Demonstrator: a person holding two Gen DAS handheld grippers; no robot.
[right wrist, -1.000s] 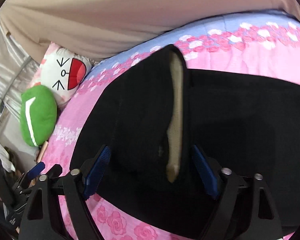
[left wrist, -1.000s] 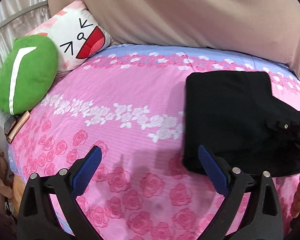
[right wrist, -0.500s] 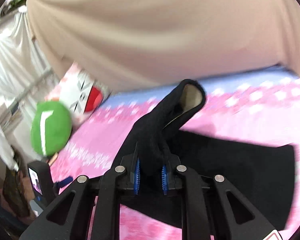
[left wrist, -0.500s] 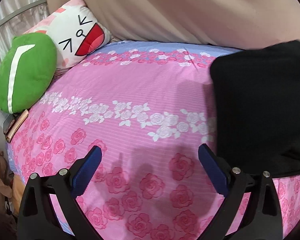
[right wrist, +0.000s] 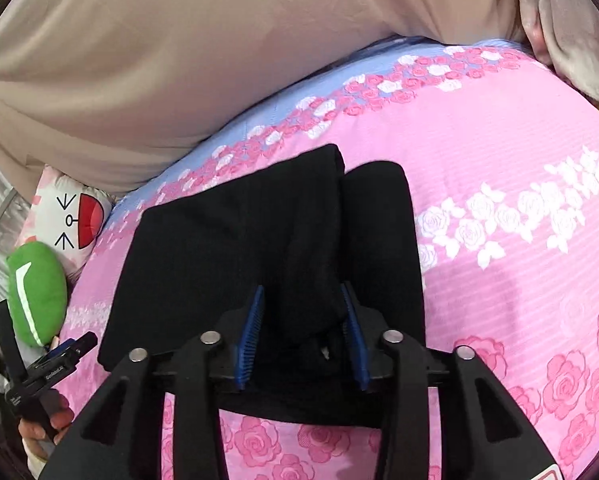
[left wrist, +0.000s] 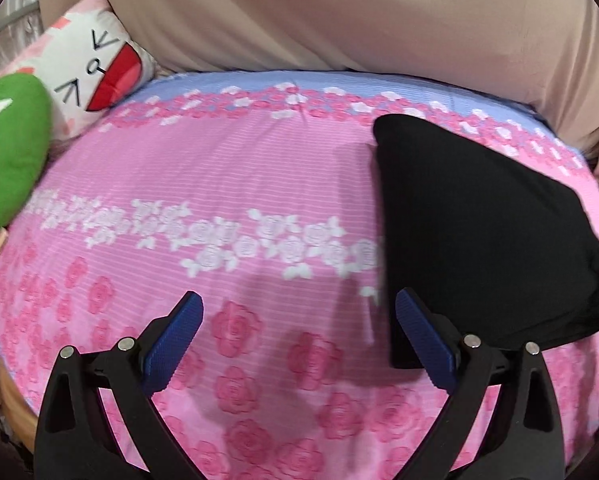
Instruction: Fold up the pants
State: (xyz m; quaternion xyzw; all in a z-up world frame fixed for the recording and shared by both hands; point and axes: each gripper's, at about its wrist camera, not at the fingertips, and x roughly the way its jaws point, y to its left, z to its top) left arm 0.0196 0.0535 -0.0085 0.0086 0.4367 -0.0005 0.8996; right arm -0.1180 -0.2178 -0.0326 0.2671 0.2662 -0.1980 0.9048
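The black pants lie folded on the pink bed, well clear of the green pillow and cat pillow at its far corner. Right tool has just been spreading, a fabric ridge loose between its pads. Left tool gapes empty beside the pants' edge, open sheet ahead.

No readable words show anywhere. Small white lettering sits on the left tongs body, too blurred to read.
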